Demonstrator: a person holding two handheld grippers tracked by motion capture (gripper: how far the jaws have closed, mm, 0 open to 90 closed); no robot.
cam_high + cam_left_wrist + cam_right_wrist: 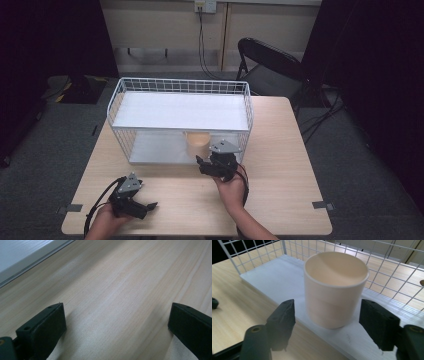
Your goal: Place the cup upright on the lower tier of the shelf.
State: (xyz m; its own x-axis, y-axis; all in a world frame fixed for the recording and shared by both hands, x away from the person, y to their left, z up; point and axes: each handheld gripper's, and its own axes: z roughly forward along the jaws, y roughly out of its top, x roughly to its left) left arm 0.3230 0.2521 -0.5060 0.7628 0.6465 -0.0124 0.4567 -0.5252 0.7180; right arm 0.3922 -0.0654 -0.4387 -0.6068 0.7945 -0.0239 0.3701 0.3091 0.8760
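A cream cup point(335, 288) stands upright on the lower white shelf point(272, 277) of a white wire rack point(180, 120), close to its front edge; in the high view the cup point(197, 138) sits under the top shelf. My right gripper point(332, 322) is open, its jaws just short of the cup, one to each side. From above, the right gripper point(212, 162) is at the rack's front right. My left gripper point(145, 205) rests low near the table's front left, open over bare wood point(115, 322) with nothing between its jaws.
The rack has two white shelves and wire sides, open at the front. The wooden table point(280, 165) has free room to the right and in front of the rack. A black folding chair point(270, 65) stands behind the table.
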